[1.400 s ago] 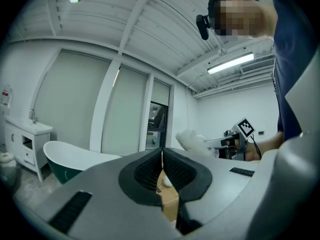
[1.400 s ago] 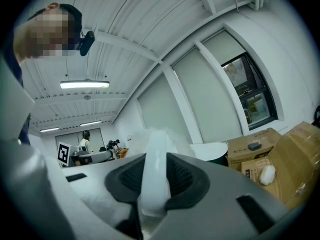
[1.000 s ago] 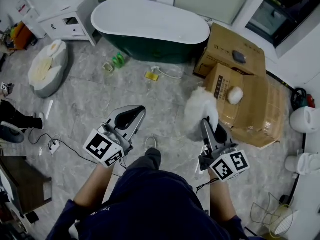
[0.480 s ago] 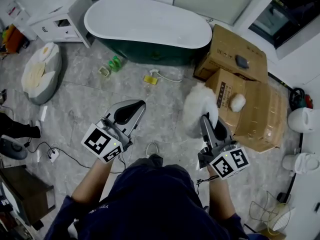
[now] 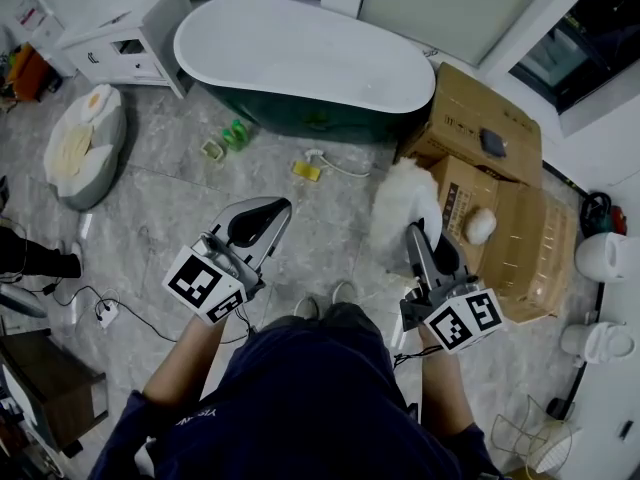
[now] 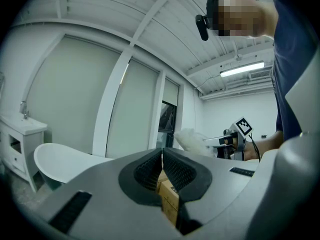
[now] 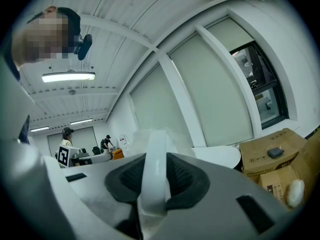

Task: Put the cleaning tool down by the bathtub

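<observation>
Right gripper (image 5: pixel 420 250) grasps duster (image 5: pixel 403 213) handle, fluffy head just past fingertips. Left gripper (image 5: pixel 262 216) clenched, empty. Tub (image 5: pixel 300 48) well beyond both.

Your count: two grippers, left gripper (image 5: pixel 281 211) and right gripper (image 5: pixel 413 235). One fluffy duster (image 5: pixel 404 206). One bathtub (image 5: pixel 300 120). Two cardboard boxes, rear box (image 5: pixel 480 123) and front box (image 5: pixel 512 240). One white cabinet (image 5: pixel 125 28). One pale cushion (image 5: pixel 80 148).

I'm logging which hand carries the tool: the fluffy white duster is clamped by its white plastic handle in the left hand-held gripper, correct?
No, not the left: the right hand-held gripper clamps the fluffy white duster by its white plastic handle, as the right gripper view shows. The left hand-held gripper is shut on nothing.
</observation>
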A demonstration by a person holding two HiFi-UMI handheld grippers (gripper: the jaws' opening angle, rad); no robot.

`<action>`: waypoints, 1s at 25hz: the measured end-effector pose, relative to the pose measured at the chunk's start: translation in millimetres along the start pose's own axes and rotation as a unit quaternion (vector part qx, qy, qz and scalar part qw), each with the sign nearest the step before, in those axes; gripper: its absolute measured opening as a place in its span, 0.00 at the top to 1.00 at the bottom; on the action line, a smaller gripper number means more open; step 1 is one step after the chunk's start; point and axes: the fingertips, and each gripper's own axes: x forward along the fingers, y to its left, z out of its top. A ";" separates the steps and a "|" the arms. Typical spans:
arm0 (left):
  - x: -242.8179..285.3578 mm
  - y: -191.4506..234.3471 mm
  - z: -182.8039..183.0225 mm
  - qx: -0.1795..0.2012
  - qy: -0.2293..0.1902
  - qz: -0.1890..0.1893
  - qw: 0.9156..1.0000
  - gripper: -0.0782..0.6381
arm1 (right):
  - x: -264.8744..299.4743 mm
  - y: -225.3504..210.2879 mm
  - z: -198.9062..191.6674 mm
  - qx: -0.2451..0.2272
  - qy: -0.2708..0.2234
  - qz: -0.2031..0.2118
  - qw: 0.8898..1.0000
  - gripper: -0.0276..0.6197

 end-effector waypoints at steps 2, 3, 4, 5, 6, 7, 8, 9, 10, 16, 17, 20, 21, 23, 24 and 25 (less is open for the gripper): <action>4.2 8.2 2.7 0.001 0.000 0.003 1.000 0.84 | 10.8 -4.0 4.6 -0.001 0.000 0.002 1.000 0.82; 6.3 12.1 3.8 0.001 0.000 0.004 1.000 0.84 | 15.6 -6.3 6.6 -0.002 0.000 0.003 1.000 0.82; 8.6 16.0 4.6 0.001 0.000 0.006 1.000 0.84 | 20.1 -8.8 8.4 -0.002 0.000 0.004 1.000 0.82; 11.2 19.9 5.2 0.001 0.000 0.008 1.000 0.84 | 24.5 -11.7 10.1 -0.003 0.000 0.005 1.000 0.82; 14.4 23.6 5.6 0.001 0.000 0.010 1.000 0.84 | 29.0 -15.2 11.9 -0.002 -0.001 0.006 1.000 0.82; 18.5 27.0 5.9 0.002 0.001 0.012 1.000 0.84 | 33.4 -19.6 13.5 -0.002 -0.001 0.008 1.000 0.82; 23.2 30.2 5.8 0.001 0.002 0.014 1.000 0.84 | 37.9 -24.6 14.8 0.000 -0.001 0.009 1.000 0.82; 28.2 33.5 5.5 0.001 0.003 0.016 1.000 0.84 | 42.7 -29.7 15.8 0.001 -0.001 0.011 1.000 0.82; 33.1 36.9 5.1 0.001 0.005 0.018 1.000 0.84 | 48.1 -34.6 16.5 0.002 0.000 0.012 1.000 0.82; 69.6 64.5 4.7 -0.001 0.016 0.040 0.999 0.84 | 91.7 -69.1 25.6 0.011 0.011 0.033 0.999 0.82; 76.6 70.4 5.1 -0.002 0.017 0.045 0.999 0.84 | 100.0 -75.8 27.1 0.012 0.014 0.037 0.999 0.82; 98.6 90.0 4.1 -0.006 0.023 0.062 0.998 0.84 | 127.1 -96.4 31.2 0.014 0.024 0.050 0.998 0.82; 106.8 96.8 3.8 -0.008 0.025 0.067 0.997 0.84 | 136.4 -103.6 33.0 0.015 0.028 0.055 0.998 0.82; 125.6 110.4 4.4 -0.011 0.028 0.075 0.997 0.84 | 155.2 -119.5 37.7 0.016 0.034 0.062 0.997 0.82; 136.0 117.6 5.0 -0.012 0.029 0.080 0.996 0.84 | 165.4 -128.3 40.5 0.017 0.037 0.066 0.997 0.82; 146.4 125.3 5.7 -0.013 0.031 0.084 0.996 0.84 | 176.4 -137.3 43.6 0.017 0.041 0.070 0.997 0.82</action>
